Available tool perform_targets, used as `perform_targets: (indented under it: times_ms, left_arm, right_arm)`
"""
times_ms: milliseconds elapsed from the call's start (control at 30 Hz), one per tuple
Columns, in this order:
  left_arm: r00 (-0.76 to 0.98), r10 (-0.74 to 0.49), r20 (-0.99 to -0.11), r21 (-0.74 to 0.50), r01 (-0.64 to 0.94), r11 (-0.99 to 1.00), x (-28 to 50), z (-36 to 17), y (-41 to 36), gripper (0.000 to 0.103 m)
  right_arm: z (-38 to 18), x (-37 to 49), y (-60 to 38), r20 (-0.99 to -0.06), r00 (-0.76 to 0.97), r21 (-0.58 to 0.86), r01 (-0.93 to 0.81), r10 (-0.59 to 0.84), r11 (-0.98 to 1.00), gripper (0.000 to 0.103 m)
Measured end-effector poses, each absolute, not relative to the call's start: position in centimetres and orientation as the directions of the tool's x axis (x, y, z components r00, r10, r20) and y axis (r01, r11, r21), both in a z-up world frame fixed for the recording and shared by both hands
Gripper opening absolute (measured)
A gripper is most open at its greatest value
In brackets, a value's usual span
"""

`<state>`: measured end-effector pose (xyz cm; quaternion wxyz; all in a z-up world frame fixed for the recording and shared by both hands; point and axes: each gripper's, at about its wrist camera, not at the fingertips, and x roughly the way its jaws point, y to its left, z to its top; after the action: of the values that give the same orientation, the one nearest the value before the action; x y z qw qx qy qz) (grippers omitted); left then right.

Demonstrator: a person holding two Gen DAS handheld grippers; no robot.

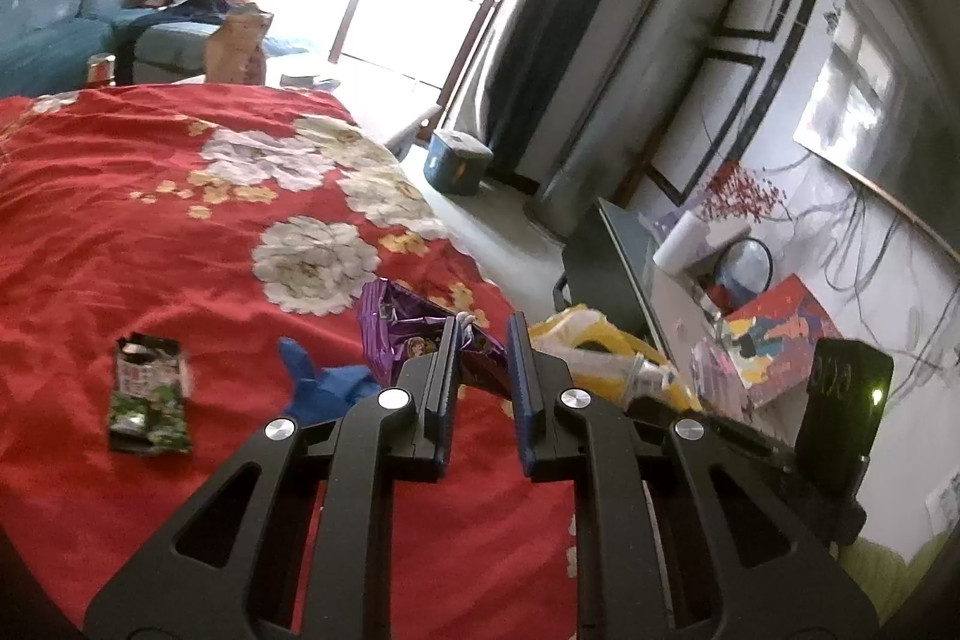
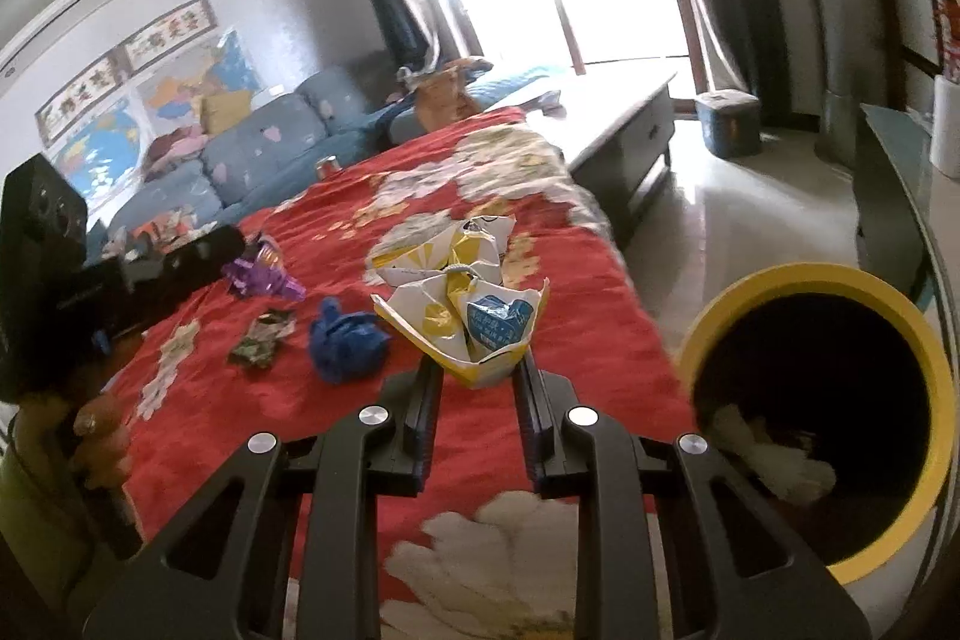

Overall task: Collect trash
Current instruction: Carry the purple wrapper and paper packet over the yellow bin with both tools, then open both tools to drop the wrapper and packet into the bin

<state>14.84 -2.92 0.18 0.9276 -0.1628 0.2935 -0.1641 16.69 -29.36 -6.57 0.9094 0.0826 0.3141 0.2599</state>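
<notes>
Left gripper (image 1: 480,340) clamps purple wrapper (image 1: 414,334); right gripper (image 2: 477,370) clamps torn yellow-white carton (image 2: 474,322); both light, crinkly, probably slippery; edges suit pinching.

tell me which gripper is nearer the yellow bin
Right. The right gripper, shut on the white-and-yellow bag, is just beside the yellow bin. The left gripper, holding the purple wrapper, is across the red cloth, further from the bin.

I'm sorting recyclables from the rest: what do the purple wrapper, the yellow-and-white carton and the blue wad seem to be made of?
Purple wrapper: probably metallised plastic film, with glossy, sharp crinkles. Yellow-and-white carton: looks like printed paperboard, with stiff torn edges and flat creased panels. Blue wad: soft and matte, perhaps a thin plastic glove or bag; the pictures leave it open.
</notes>
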Motion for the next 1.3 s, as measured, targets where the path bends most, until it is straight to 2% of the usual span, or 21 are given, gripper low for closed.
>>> perform_targets:
  times_ms: [700, 1300]
  left_arm:
    - [0.691, -0.474, -0.546, -0.307, 0.36, 0.881, 16.0, -0.9, -12.1, 0.011]
    - [0.595, -0.534, -0.6, -0.263, 0.484, 0.835, 18.0, -3.6, -20.2, 0.011]
  right_arm:
    - [-7.5, 18.2, -37.1, -0.529, 0.756, 0.34, -0.227, 0.386, 0.912, 0.022]
    - [-10.4, 19.1, -44.3, -0.594, 0.755, 0.392, -0.03, 0.278, 0.919, 0.022]
